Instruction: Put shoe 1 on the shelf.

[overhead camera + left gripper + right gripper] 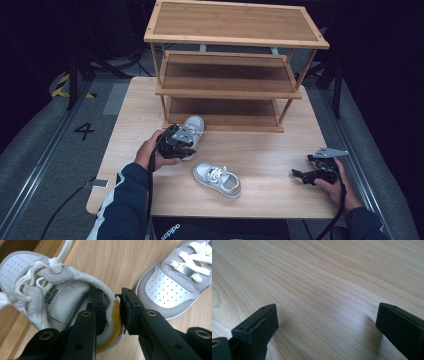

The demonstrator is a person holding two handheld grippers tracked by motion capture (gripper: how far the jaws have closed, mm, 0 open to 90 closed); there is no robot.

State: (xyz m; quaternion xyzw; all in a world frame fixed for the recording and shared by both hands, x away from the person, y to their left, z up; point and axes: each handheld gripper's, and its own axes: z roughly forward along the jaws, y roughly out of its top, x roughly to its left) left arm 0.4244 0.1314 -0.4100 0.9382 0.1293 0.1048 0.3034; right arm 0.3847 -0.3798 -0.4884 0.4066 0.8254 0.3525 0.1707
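Observation:
A small white and grey sneaker point(193, 126) lies on the table in front of the rack's bottom shelf. My left gripper point(113, 297) is shut on its heel collar: one jaw is inside the shoe point(37, 287), the other outside on the yellow-lined heel. The matching sneaker point(218, 179) lies on its own near the table's front edge and appears close by in the left gripper view point(172, 290). My right gripper point(301, 175) hovers low over the table at the right, open, with only bare wood between its jaws point(327, 322).
A three-tier bamboo shoe rack point(227, 85) stands at the back of the light wooden table point(270, 150). The table's edges drop to grey floor with rails on both sides. A cable trails from each gripper toward the person.

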